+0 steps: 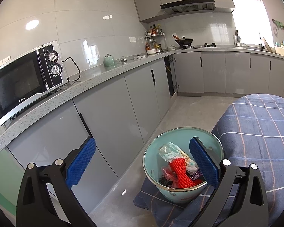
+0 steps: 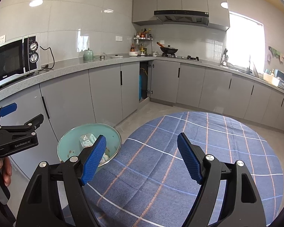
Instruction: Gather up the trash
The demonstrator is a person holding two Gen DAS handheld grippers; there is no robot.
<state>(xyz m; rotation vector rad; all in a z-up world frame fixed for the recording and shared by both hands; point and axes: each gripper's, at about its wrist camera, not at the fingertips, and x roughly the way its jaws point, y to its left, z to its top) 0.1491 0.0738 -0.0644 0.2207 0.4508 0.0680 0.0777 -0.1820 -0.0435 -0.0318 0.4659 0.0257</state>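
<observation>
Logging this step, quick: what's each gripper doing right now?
Left gripper: open, holding nothing, over the bin.
Right gripper: open, holding nothing, over the tablecloth.

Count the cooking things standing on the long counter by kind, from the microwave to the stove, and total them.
Microwave: 1
Green kettle: 1
Bowl: 1
Wok: 1
Total: 4

Bright window (image 2: 244, 41) glare (blown out), fisheye-bent edges.
</observation>
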